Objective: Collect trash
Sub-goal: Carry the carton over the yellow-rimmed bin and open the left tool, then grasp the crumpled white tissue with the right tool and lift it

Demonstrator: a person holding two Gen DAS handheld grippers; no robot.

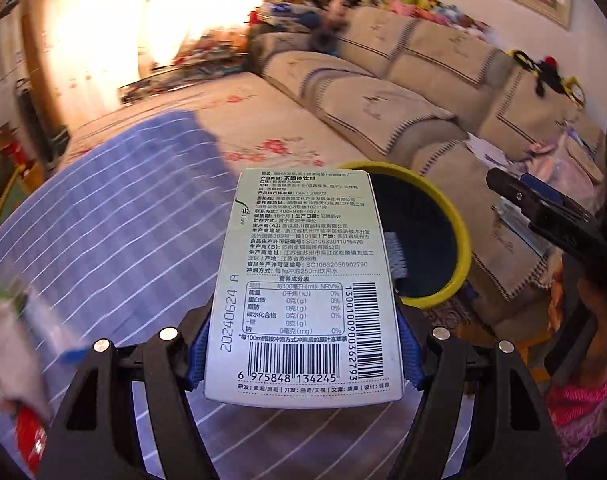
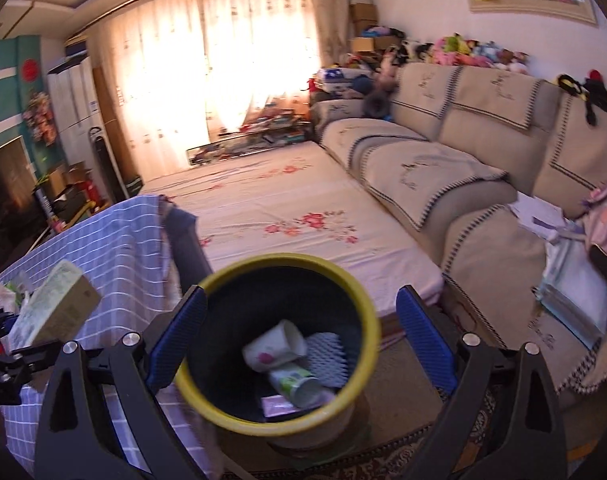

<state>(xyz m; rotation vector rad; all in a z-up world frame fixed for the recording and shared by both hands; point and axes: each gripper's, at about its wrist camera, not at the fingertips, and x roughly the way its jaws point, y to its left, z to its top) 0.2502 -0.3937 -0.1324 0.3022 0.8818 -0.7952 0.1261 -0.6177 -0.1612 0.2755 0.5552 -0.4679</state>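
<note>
Left gripper point(image 1: 303, 344) — black angular plastic arms with triangular cut-outs, round silver screws at the joints, blue ribbed pads point(image 1: 410, 346), right gripper point(image 2: 297, 344) of the same build — black frame, silver screws, blue textured fingers point(image 2: 425, 340), pink patterned garment at the left view's edge

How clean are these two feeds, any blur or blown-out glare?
Left wrist view: pale green printed carton sharp, bright window area blown out, blurred edges. Right wrist view: curtained window overexposed, yellow-rimmed black bin slightly motion-blurred; fisheye bends both.
</note>
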